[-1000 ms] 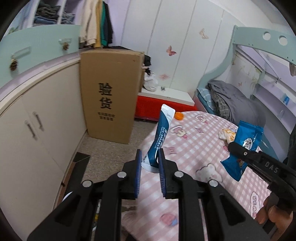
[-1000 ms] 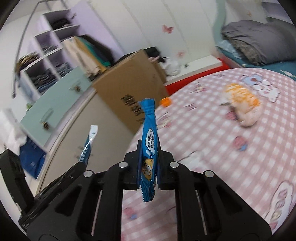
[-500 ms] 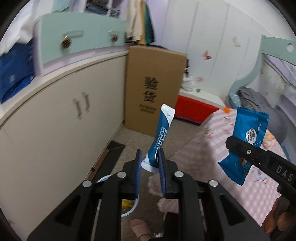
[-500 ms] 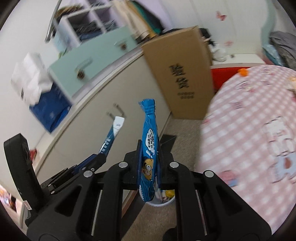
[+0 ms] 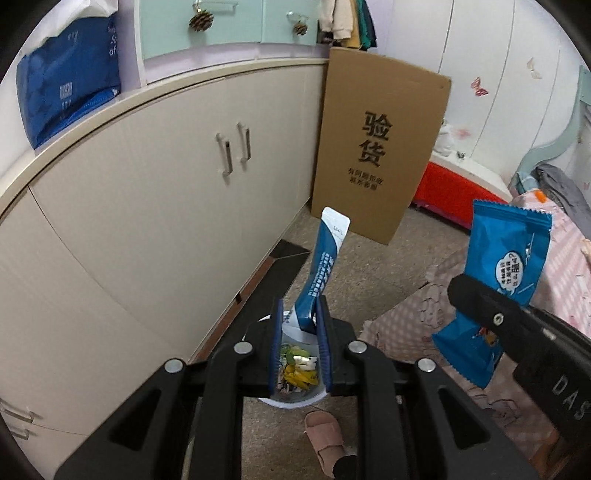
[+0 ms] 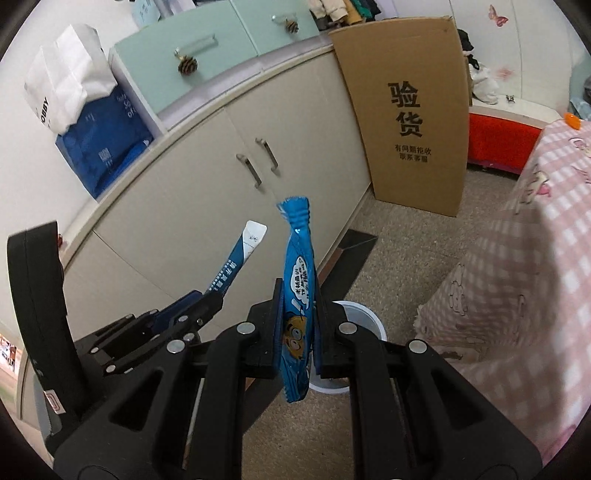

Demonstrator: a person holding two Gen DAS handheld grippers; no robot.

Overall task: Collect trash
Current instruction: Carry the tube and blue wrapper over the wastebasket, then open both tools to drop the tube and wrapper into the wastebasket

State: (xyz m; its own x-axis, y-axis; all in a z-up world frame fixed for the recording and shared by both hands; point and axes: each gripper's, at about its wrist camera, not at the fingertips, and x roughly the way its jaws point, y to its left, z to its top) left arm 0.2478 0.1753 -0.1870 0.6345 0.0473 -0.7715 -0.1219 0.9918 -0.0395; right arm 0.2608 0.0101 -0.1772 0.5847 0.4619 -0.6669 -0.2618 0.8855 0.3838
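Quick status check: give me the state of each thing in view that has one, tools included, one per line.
Left tool: shut on the slim blue sachet.
Right tool: shut on the blue snack wrapper.
White trash bin: on the floor, open-topped, scraps already inside.
Cabinet doors: closed.
Teal drawers: closed.
Cardboard box: upright against the cabinet, shut.

left tool angled downward, jaws clamped, right tool alongside, likewise clamped
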